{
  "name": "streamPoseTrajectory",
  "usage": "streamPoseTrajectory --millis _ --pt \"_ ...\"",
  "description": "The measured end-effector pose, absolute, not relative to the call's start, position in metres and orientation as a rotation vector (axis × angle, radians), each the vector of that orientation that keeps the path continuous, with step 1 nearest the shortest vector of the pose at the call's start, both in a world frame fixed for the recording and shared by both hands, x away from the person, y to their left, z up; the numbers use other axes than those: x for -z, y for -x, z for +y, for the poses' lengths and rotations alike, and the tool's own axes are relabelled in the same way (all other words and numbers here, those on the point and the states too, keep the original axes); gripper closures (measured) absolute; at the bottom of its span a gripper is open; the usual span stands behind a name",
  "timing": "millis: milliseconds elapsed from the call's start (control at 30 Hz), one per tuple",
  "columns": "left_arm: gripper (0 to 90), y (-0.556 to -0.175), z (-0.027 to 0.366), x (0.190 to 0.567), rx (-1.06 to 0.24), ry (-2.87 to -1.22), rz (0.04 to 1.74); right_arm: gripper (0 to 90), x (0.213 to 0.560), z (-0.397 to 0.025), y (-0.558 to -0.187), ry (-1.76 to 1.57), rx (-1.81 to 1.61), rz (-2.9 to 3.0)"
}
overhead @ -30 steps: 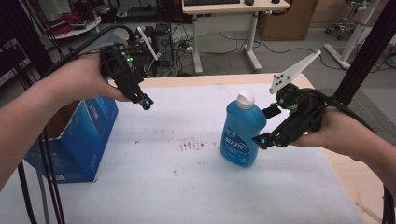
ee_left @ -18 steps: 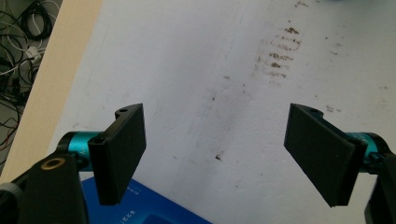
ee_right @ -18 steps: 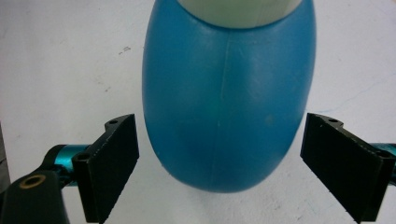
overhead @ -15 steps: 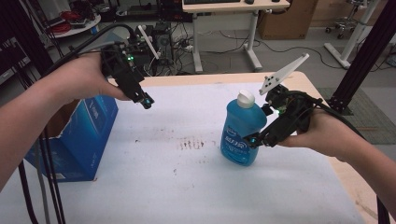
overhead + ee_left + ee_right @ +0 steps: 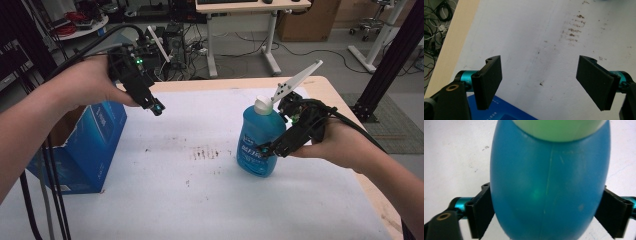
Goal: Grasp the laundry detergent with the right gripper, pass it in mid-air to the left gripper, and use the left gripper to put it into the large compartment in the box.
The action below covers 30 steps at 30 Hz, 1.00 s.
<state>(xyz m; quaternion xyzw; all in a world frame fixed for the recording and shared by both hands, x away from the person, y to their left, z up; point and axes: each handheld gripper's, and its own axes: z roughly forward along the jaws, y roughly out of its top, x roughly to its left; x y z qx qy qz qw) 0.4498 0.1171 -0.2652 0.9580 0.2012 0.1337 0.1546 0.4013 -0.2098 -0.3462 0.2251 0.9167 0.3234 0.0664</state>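
Observation:
A blue bottle [image 5: 257, 142] with a white cap stands upright on the white mat [image 5: 200, 190], right of centre. My right gripper [image 5: 266, 150] comes at it from the right, low on its body. In the right gripper view the bottle [image 5: 549, 182] sits between the spread jaws of that gripper [image 5: 546, 207], one at each flank and close against it. This gripper is open. My left gripper [image 5: 156, 107] hovers above the mat at the far left, open and holding nothing. Its pads [image 5: 487, 85] stand wide apart over the stained mat [image 5: 529, 37].
A blue cardboard box [image 5: 95, 145] stands at the table's left edge, below the left hand; its corner [image 5: 499, 112] lies under the left jaws. Dark smudges [image 5: 205, 152] mark the mat's middle. The wooden table edge [image 5: 330, 95] runs close on the right. Desks and cables lie beyond.
My right gripper has slid forward and down around the bottle's lower body, so the bottle now lies between its jaws. The left gripper has hardly moved.

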Motion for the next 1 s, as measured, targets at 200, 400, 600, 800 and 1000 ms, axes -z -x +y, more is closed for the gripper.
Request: streamPoseTrajectory --millis 200,400,600,800,1000 --pt "21.0 -0.4498 0.1173 0.2651 -0.381 -2.745 0.575 16.4 0.3469 -0.2087 -0.4026 -0.681 -0.988 2.763" --pt "21.0 -0.4495 0.1173 0.2651 -0.381 -2.740 0.579 17.2 0.3479 -0.2071 -0.4019 -0.671 -0.987 2.757" --pt "21.0 -0.4497 0.1169 0.2651 -0.382 -2.744 0.572 25.5 0.3480 -0.2078 -0.4022 -0.674 -0.994 2.750" --pt "21.0 -0.4495 0.1166 0.2651 -0.384 -2.746 0.573 30.0 0.3481 -0.2095 -0.4025 -0.678 -1.012 2.735" --pt "21.0 -0.4493 0.1162 0.2648 -0.378 -2.744 0.571 36.0 0.3498 -0.2092 -0.4019 -0.667 -1.008 2.728"
